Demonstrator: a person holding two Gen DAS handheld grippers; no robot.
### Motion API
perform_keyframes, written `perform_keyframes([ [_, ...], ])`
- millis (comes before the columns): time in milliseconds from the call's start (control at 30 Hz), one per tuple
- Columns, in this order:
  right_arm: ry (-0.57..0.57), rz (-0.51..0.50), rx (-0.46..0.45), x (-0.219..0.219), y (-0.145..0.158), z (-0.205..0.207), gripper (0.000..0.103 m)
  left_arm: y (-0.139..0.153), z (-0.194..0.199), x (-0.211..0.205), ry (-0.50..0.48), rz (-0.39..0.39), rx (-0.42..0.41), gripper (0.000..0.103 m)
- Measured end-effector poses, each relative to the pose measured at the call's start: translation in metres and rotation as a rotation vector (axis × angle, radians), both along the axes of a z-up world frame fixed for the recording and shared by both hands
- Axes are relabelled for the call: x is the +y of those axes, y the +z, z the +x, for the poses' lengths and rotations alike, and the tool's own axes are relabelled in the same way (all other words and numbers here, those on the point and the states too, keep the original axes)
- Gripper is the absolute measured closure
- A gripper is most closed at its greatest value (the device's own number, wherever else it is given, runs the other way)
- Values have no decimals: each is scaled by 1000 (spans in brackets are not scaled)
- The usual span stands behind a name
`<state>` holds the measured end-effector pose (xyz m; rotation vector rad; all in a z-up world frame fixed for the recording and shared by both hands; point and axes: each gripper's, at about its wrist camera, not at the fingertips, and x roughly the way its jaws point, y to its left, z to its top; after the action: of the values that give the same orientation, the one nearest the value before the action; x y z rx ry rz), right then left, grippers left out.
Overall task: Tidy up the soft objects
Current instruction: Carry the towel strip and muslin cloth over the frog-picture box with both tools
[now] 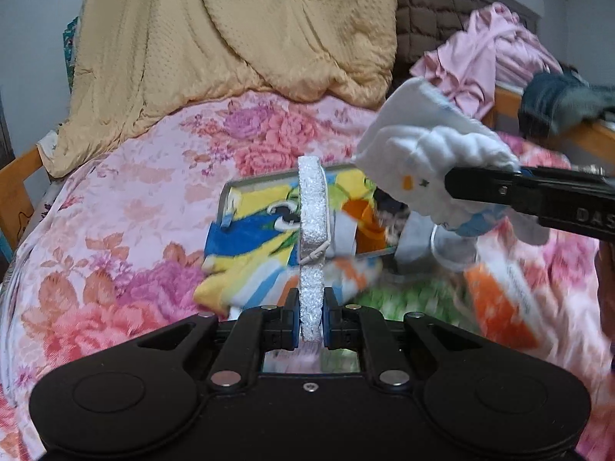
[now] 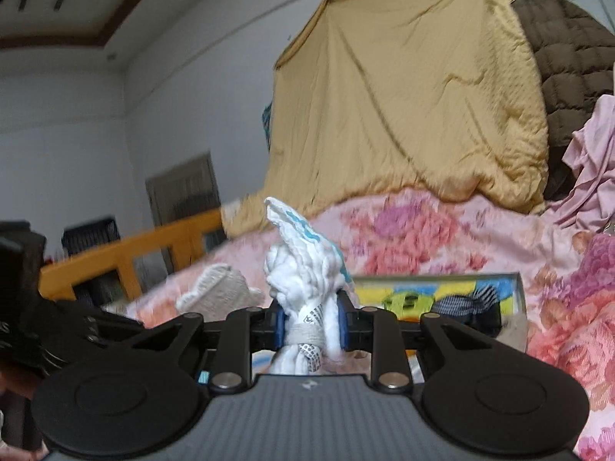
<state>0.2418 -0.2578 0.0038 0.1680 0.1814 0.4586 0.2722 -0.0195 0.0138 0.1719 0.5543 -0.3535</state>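
My left gripper (image 1: 311,309) is shut on the lower end of a white glittery strip (image 1: 313,199) that stands upright, edge-on, above a shallow box (image 1: 226,196) with a bright cartoon lining. From the right, my right gripper (image 1: 461,188) holds a white bundled cloth (image 1: 415,146) with blue and orange marks over the box's right end. In the right wrist view, the right gripper (image 2: 309,322) is shut on the white bundle (image 2: 303,265), which sticks up between the pads. The box (image 2: 515,280) lies just beyond, with a dark striped item (image 2: 461,303) inside.
All of this rests on a pink floral bedspread (image 1: 115,211). A yellow quilt (image 1: 230,27) and a brown quilted jacket (image 1: 426,4) hang behind. Pink clothes (image 1: 496,50) and denim (image 1: 557,100) lie on the wooden rail at right. A beige knitted piece (image 2: 219,292) lies at left.
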Motion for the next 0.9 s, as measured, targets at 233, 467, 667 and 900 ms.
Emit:
perform_keyframes([
  [233,-27,38,-26,-7,15,51,75,19,43,-25,-21,-21,-44,92],
  [467,-121,47,40,-28,15,111,75,11,113,-50,-24,-9,-20,92],
  [667,-214,0,115,-53,4,146,75,-10,169,-66,24,-14,53,92],
  [900,-264,-116,162,-47,-18,161,75,-31,194,-78,81,-66,130,92],
])
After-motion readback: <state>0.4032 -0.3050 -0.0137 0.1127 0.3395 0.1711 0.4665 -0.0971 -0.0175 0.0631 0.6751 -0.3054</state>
